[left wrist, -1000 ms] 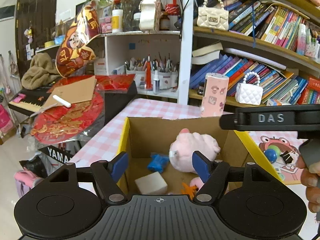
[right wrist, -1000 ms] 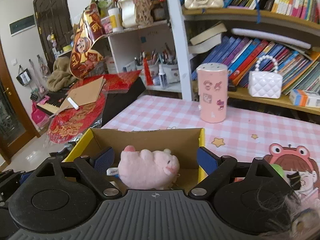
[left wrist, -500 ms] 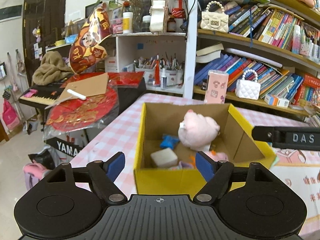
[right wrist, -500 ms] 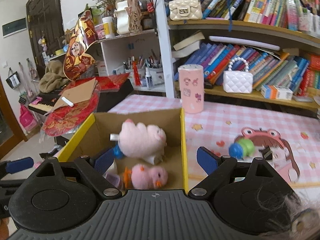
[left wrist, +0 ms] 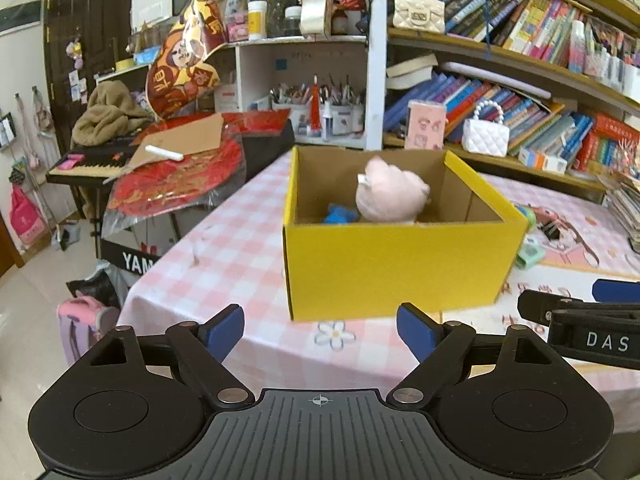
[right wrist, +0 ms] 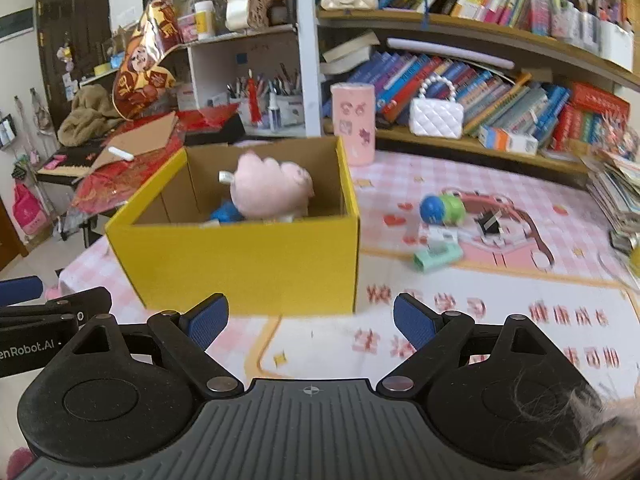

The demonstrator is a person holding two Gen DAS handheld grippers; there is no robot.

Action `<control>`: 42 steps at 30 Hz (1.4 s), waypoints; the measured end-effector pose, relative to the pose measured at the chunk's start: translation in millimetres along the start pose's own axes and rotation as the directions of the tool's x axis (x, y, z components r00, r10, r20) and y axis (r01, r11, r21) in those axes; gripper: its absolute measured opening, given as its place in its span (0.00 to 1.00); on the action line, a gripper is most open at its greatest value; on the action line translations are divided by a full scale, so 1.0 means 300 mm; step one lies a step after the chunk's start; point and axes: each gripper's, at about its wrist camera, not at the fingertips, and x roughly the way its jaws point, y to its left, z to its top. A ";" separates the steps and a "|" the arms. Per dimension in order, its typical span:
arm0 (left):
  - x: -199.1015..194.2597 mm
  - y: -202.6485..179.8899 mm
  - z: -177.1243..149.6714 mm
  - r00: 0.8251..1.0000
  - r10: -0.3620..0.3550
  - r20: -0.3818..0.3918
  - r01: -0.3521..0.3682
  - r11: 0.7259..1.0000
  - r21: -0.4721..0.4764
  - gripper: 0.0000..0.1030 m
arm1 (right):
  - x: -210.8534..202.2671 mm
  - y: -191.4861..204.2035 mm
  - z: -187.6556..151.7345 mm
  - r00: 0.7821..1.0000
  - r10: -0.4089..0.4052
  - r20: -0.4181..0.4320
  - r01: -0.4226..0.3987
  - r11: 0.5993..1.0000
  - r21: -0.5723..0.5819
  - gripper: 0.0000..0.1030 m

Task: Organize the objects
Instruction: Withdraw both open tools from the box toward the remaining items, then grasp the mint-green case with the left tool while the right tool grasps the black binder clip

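Note:
A yellow cardboard box stands on the pink checked table. A pink plush toy and a blue toy lie inside it. My left gripper is open and empty, in front of the box's near wall. My right gripper is open and empty, also in front of the box, to the right of the left one. A blue-and-green ball toy, a mint green object and a binder clip lie on the mat to the right of the box.
A pink cylinder container stands behind the box. Bookshelves with books and a white purse fill the back. A keyboard with red decorations is off the table's left edge. A book stack sits at the far right.
Both grippers have pulled back and away from above the box to in front of it. The toys stay inside the box. Both grippers stay open.

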 end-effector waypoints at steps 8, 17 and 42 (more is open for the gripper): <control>-0.041 -0.015 -0.050 1.000 -0.024 -0.011 0.024 0.999 0.025 0.87 | -0.066 -0.003 -0.095 0.999 -0.036 -0.026 0.036 0.999 0.016 0.87; -0.062 -0.067 -0.085 0.996 -0.082 -0.025 0.084 0.994 0.063 0.90 | -0.124 -0.035 -0.145 0.994 -0.107 -0.036 0.109 0.992 0.059 0.90; 0.025 -0.384 -0.057 0.965 -0.246 -0.092 0.261 0.938 0.228 0.90 | -0.168 -0.318 -0.198 0.957 -0.269 -0.108 0.287 0.930 0.228 0.90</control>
